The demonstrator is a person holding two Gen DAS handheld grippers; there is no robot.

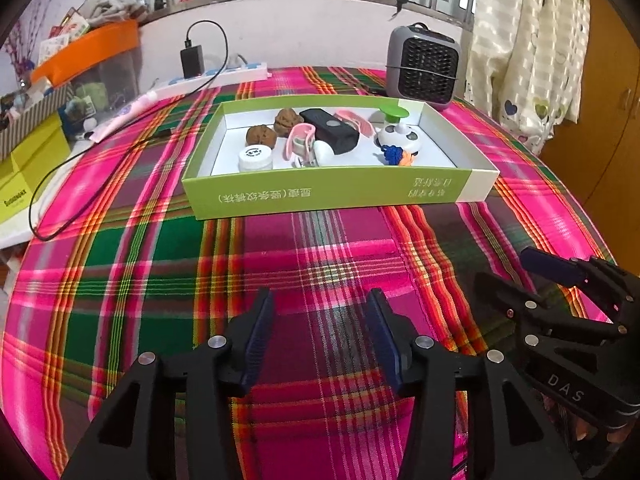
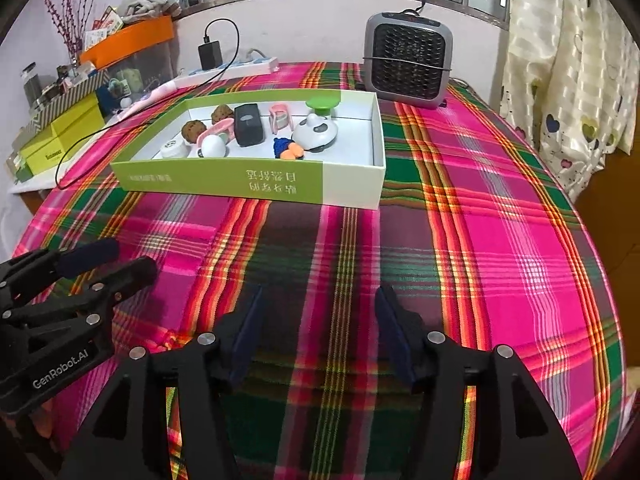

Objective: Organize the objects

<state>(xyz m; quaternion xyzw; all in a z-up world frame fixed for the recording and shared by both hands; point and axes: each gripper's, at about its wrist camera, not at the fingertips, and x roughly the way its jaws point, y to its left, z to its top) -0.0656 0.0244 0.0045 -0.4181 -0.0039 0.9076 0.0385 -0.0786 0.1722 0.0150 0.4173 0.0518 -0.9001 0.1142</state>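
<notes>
A shallow green and white box (image 1: 320,194) (image 2: 224,184) rests on the plaid cloth ahead of both grippers. Inside lie two brown walnuts (image 1: 261,136) (image 2: 193,129), a black case (image 1: 328,130) (image 2: 248,124), pink clips (image 1: 298,140) (image 2: 280,117), a white round cap (image 1: 255,159) (image 2: 172,148), a white panda toy (image 1: 400,136) (image 2: 314,133), a green-topped piece (image 1: 394,112) (image 2: 322,104) and a blue-orange figure (image 1: 396,156) (image 2: 287,149). My left gripper (image 1: 320,312) (image 2: 120,258) is open over bare cloth. My right gripper (image 2: 320,308) (image 1: 516,268) is open too, holding nothing.
A grey fan heater (image 1: 424,66) (image 2: 408,62) stands behind the box. A power strip (image 1: 224,74) with a black charger and cable lies at the back left. Yellow-green boxes (image 1: 28,168) and an orange bin (image 1: 88,50) crowd the left shelf. A curtain (image 2: 568,60) hangs right.
</notes>
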